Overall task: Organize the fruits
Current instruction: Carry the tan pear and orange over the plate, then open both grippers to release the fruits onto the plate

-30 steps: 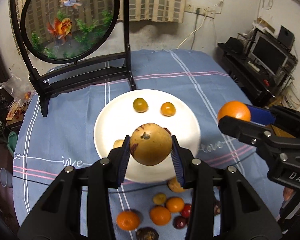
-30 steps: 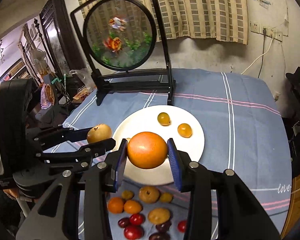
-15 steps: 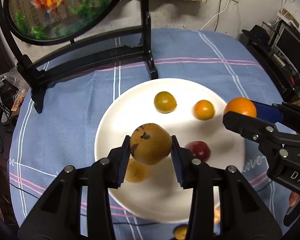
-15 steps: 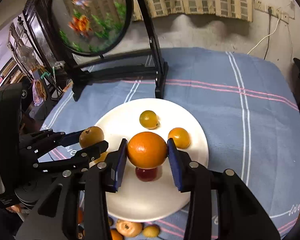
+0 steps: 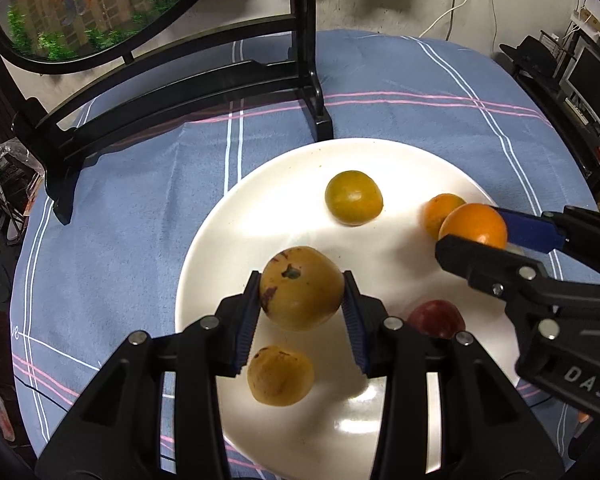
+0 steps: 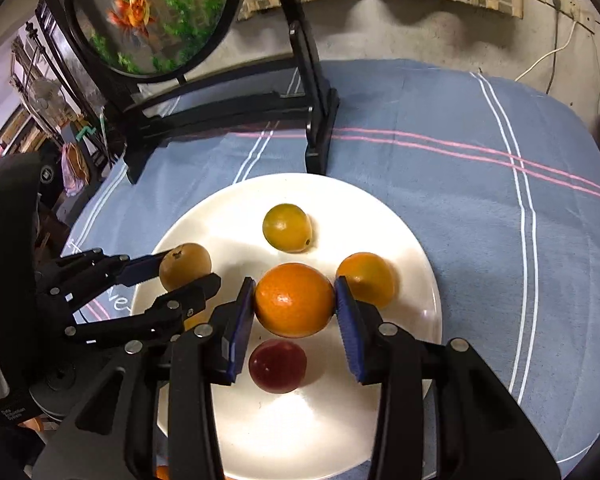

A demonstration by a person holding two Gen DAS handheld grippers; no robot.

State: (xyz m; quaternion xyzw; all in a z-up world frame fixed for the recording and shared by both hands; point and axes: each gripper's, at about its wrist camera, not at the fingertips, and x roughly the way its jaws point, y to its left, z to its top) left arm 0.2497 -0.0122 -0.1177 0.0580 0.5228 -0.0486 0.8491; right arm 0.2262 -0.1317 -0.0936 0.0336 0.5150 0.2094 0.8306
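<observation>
Two grippers, each clamped on one fruit, and both sit lower and closer over the white plate than a second ago: the plate fills far more of each view now, and the loose pile of small fruit on the near cloth has dropped out of sight below the frames. Your left gripper pinches a brownish-yellow fruit with dark blotches and a dark stem pit, blue pads pressed on both sides; it hangs above the plate's left half, over a smaller tan fruit lying on the plate. Your right gripper holds a bright orange the same way, above the plate's middle, with a dark red fruit lying under it. Grip looks unchanged on both, same width as before. Also on the plate: a greenish-yellow fruit toward the far side and a small orange fruit just right of the held orange, partly behind the right pad. Hard to tell whether either held fruit touches the plate; both seem clear of it. Plate's near rim is covered by the gripper bodies in both views. In the left wrist view the red fruit is half behind a finger. Round fish picture on a black stand is cut off at the top, standing just behind the plate on the blue striped tablecloth.
</observation>
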